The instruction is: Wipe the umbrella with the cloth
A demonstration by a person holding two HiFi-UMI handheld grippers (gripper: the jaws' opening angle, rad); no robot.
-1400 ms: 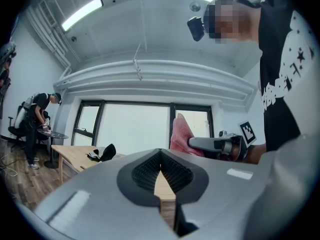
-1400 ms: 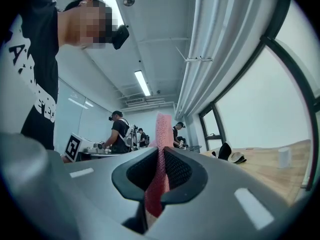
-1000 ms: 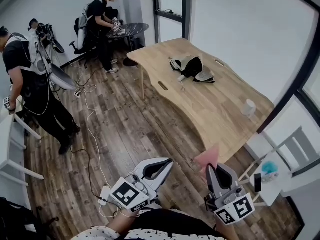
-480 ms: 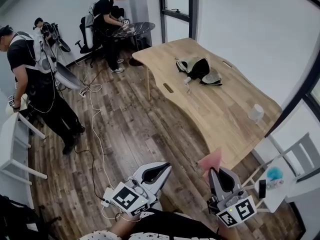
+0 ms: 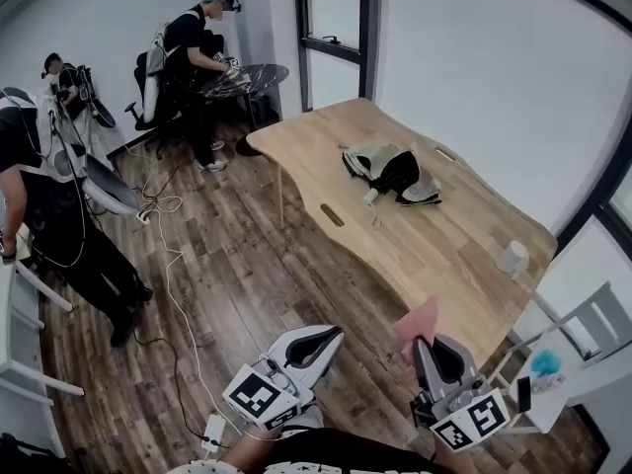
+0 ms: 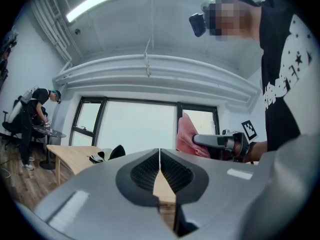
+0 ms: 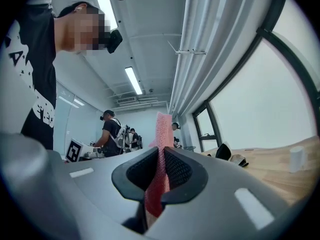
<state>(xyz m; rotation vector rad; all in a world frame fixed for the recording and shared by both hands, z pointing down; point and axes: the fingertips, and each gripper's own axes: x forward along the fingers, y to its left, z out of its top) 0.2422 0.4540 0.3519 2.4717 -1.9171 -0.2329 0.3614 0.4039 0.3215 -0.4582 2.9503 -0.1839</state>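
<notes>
Wooden surface [image 5: 434, 255] ahead, folded umbrella [image 5: 393, 173] lying on far half, well apart from both grippers. Pink cloth [image 5: 418, 319] pinched tight in fingers of right gripper [image 5: 428, 344]. Fingers of left gripper [image 5: 329, 338] closed together, empty. No wiping yet, probably; approach and all wiping left.

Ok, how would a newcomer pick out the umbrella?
Find the wooden table by the white wall. The umbrella lies on its far half, a crumpled beige and black bundle. Unlike the upright white cylinder near the right edge, it sprawls flat.
</notes>
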